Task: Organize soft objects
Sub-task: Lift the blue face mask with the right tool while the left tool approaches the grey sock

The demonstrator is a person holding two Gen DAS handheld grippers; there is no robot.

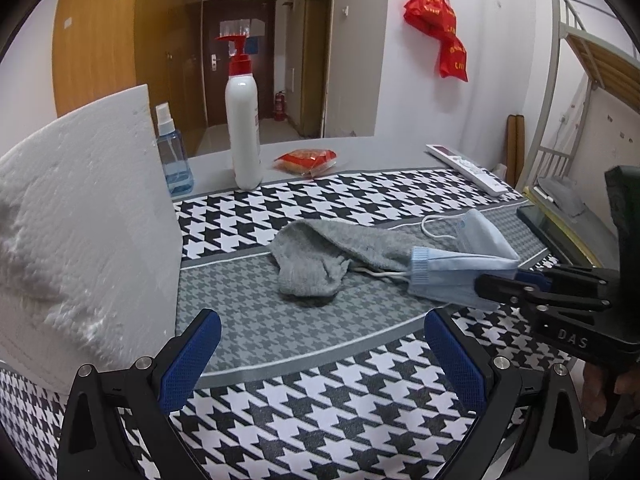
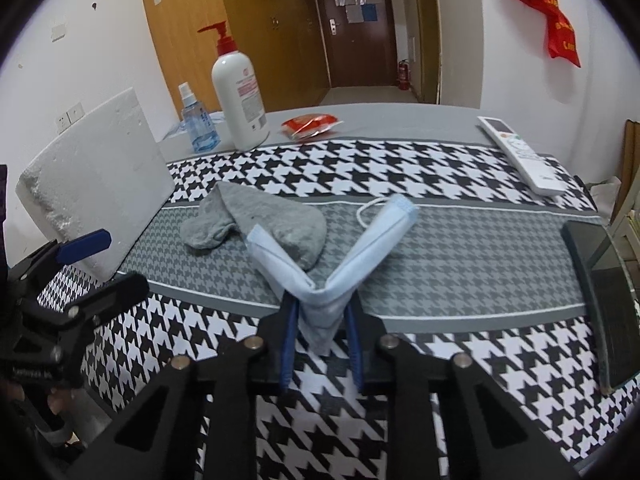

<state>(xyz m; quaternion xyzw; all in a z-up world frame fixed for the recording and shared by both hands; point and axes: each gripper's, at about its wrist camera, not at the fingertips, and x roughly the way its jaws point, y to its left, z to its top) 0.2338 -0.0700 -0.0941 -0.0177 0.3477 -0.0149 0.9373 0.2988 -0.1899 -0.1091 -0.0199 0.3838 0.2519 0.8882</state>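
Right gripper (image 2: 322,320) pinches the folded middle of a pale blue face mask (image 2: 340,264), both ends splayed up in a V above the houndstooth mat (image 2: 440,248). One end lies against the grey sock (image 2: 260,228) on the grey band. Left gripper (image 1: 322,354) spread wide, holding nothing, beside the white foam block (image 1: 80,220)

I see even, soft indoor light, faint shadows, sharp centres, and heavy fisheye bending with black vignette at the corners.
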